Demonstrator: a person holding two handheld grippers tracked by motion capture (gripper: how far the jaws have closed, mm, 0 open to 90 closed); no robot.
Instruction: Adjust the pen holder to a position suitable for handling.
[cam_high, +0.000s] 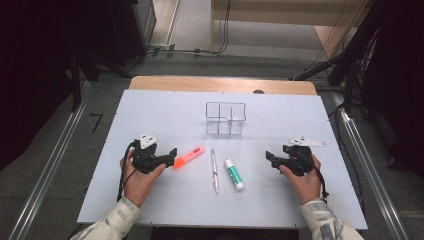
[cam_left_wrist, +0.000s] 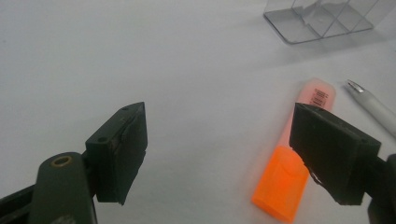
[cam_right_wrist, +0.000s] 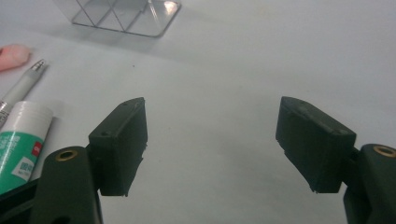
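- High view gives us our landmark, the clear divided organizer on the white table.
- Nearer us than it lie highlighter, pen, glue stick.
- Our left gripper, jaws spread and empty, sits nearest the highlighter, whose long axis runs diagonally toward the organizer.
- Our right gripper gapes empty too.

Left half: you have bare tabletop from the board's left edge to the highlighter.
Centre: highlighter, pen and glue stick lie side by side, narrow lanes between them.
Upper centre: the clear organiser blocks you.
Right: open tabletop around your right hand-held gripper.
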